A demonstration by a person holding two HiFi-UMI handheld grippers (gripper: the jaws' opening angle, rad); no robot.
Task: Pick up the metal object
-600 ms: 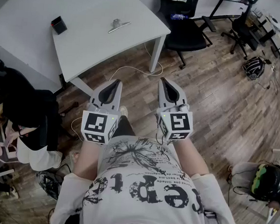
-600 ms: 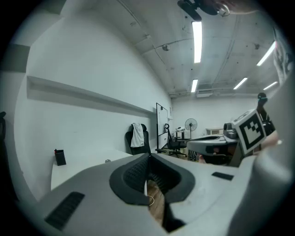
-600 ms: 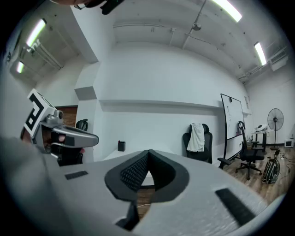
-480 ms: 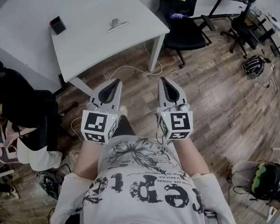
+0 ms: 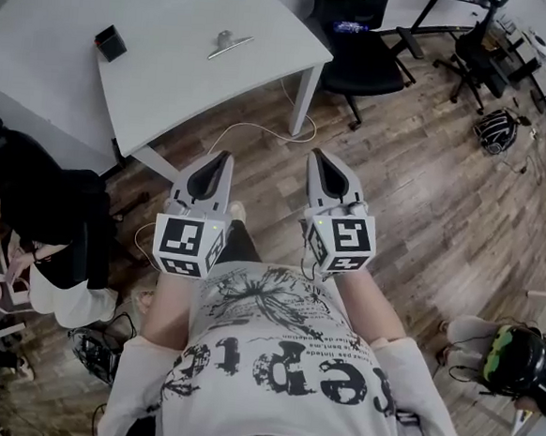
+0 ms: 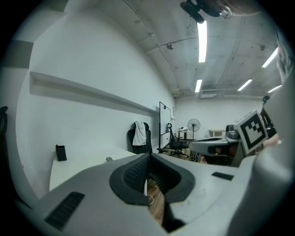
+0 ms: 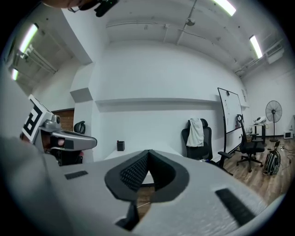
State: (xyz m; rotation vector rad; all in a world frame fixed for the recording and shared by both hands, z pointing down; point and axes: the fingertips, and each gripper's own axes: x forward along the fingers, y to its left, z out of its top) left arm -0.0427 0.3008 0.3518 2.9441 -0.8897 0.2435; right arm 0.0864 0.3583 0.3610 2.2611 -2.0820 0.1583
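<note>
— On the white table [image 5: 171, 73] in the head view, what lies there?
— The metal object [image 5: 228, 44] lies flat near the far edge. A small black box [image 5: 109, 41] stands well apart to its left. Neither gripper touches them.
— And the grippers?
— The left gripper [image 5: 223, 155] and the right gripper [image 5: 318, 154] hang side by side over the wooden floor [image 5: 416, 195], short of the table and pointing toward it. A black office chair [image 5: 356, 54] stands by the table's right end.
— What does the left gripper view show?
— Its fingers are clenched tip to tip with nothing between them. Beyond them are the table, the box and the metal object, which shows only as a small speck. The right gripper juts in at the right.
— And the right gripper view?
— Much the same. Its ribbed pads meet and grasp nothing. The box stands on the table beyond, and the chair, with a pale cloth over its back, is to the right.
</note>
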